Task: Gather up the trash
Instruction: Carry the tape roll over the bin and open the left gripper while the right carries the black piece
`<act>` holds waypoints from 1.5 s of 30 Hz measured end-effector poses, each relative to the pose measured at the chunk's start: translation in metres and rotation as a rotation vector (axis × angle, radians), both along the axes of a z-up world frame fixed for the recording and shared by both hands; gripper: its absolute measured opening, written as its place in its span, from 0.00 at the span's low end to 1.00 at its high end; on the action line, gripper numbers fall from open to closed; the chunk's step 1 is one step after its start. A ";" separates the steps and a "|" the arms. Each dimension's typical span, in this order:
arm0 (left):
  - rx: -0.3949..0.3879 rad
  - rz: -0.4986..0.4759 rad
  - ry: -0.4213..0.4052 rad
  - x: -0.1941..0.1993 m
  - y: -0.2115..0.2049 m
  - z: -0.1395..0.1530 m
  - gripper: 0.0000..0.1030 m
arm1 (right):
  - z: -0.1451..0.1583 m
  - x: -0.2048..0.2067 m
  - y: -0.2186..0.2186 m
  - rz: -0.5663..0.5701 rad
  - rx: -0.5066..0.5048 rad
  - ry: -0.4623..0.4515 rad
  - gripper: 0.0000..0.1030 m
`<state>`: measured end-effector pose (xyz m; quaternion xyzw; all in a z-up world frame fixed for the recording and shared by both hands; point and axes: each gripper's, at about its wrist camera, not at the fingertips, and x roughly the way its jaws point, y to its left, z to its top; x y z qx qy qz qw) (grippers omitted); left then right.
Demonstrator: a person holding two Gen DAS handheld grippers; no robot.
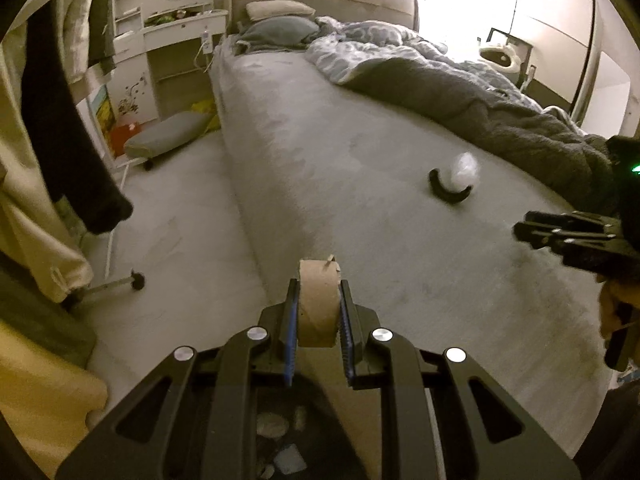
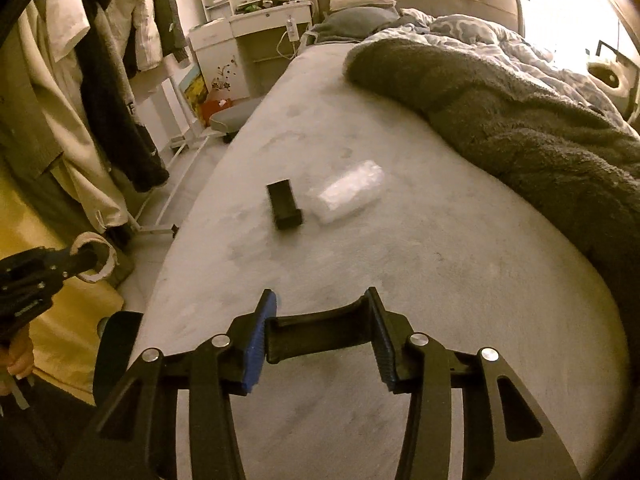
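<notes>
My left gripper [image 1: 319, 283] is shut on a brown cardboard tube [image 1: 317, 312], held over the bed's near left edge. Below it is a dark bin [image 1: 304, 408] holding scraps. My right gripper [image 2: 321, 295] is shut on a black curved plastic piece [image 2: 320, 338], pinched end to end between its pads just above the grey bed sheet [image 2: 440, 260]. Farther up the sheet lie another black plastic piece [image 2: 285, 205] and a crumpled clear plastic wrap [image 2: 346, 196], side by side. The left wrist view shows the same black plastic piece [image 1: 448, 191] and clear wrap [image 1: 464, 168], with my right gripper [image 1: 524, 234] at the right edge.
A rumpled grey blanket [image 2: 520, 120] and patterned duvet [image 1: 360, 40] cover the bed's right half. Hanging clothes [image 1: 60, 120] on a wheeled rack crowd the left. A white dresser [image 1: 176, 28] and a low grey stool [image 1: 168, 140] stand beyond, on pale floor [image 1: 180, 240].
</notes>
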<state>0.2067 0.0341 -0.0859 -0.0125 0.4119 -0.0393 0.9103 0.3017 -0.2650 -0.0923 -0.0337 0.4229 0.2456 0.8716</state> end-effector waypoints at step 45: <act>-0.014 0.095 0.483 -0.098 0.100 -0.124 0.42 | -0.021 -0.135 0.173 0.221 -0.015 0.075 0.45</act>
